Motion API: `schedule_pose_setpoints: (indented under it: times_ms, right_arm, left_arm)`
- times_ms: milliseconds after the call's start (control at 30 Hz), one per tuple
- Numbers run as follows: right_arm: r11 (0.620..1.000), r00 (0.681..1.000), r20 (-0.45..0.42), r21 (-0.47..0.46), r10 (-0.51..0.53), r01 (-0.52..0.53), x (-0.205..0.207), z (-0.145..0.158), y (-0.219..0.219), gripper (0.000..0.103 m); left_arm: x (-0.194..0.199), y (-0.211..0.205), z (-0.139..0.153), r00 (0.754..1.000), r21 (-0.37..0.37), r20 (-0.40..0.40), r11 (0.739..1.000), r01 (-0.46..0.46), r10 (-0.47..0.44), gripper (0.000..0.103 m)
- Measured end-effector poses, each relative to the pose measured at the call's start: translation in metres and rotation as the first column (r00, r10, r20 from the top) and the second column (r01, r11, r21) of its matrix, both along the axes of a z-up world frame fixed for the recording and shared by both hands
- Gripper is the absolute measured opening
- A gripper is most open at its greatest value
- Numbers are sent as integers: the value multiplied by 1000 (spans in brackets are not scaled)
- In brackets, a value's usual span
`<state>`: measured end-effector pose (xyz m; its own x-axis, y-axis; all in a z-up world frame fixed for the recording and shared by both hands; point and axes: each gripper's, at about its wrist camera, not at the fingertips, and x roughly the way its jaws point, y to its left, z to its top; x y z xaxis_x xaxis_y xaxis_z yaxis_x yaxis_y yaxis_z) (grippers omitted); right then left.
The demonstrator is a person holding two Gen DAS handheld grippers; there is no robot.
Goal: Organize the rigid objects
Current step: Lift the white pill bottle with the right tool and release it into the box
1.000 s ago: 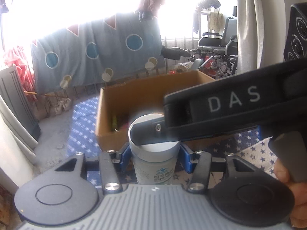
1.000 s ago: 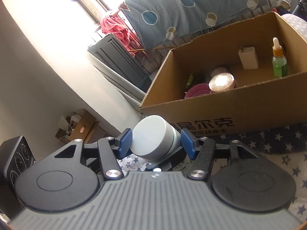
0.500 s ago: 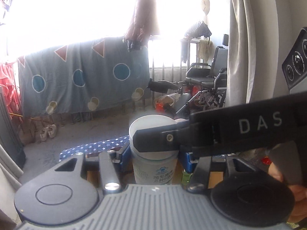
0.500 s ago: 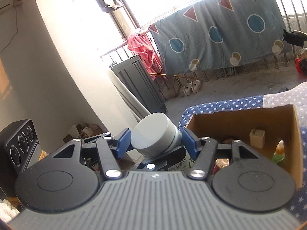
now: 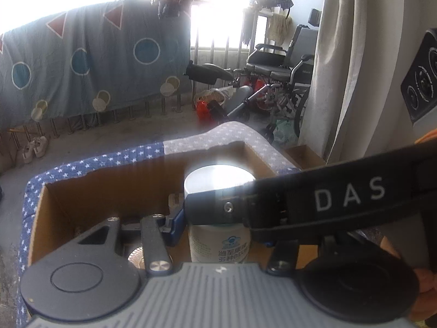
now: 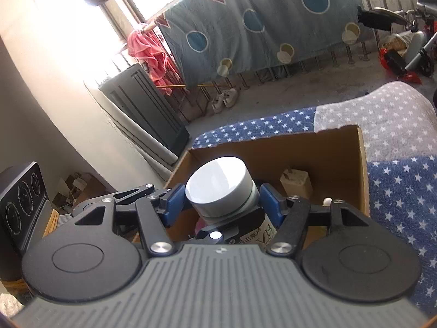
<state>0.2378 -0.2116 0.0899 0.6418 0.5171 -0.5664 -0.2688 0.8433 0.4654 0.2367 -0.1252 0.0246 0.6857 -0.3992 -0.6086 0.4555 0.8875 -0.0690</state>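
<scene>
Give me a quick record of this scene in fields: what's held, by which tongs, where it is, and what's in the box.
held item: white-lidded bottle
left tongs: closed on the bottle's body
right tongs: flank the lid; contact unclear
position: bottle over the open cardboard box
box contents: beige block; other items mostly hidden
surface under box: star-print cloth

Patterned sheet (image 6: 262, 24) on railing, wheelchair (image 5: 284, 65), shoes (image 6: 225, 99), curtain (image 5: 355, 54).
</scene>
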Motion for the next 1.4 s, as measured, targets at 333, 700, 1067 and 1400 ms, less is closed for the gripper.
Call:
schedule_pose_setpoints:
  times_ms: [333, 700, 1067, 1400]
  right_arm:
    - [997, 994, -113, -79, -6, -3, 33, -63, 7, 61]
    - [993, 994, -113, -118, 5, -18, 31, -65, 15, 61]
    - [998, 999, -24, -42, -37, 36, 12, -42, 6, 66]
    - [983, 976, 163, 141, -143, 120, -67, 2, -4, 78]
  left_arm:
    - [20, -2, -37, 994, 10, -112, 1000, 7, -6, 54]
    - [10, -2, -36, 994, 16, -104, 999, 28, -26, 58]
    - [-13, -2, -16, 999, 26, -35, 999, 26, -25, 85]
    - [-62, 13, 30, 998, 17, 68, 1000, 14, -15, 95]
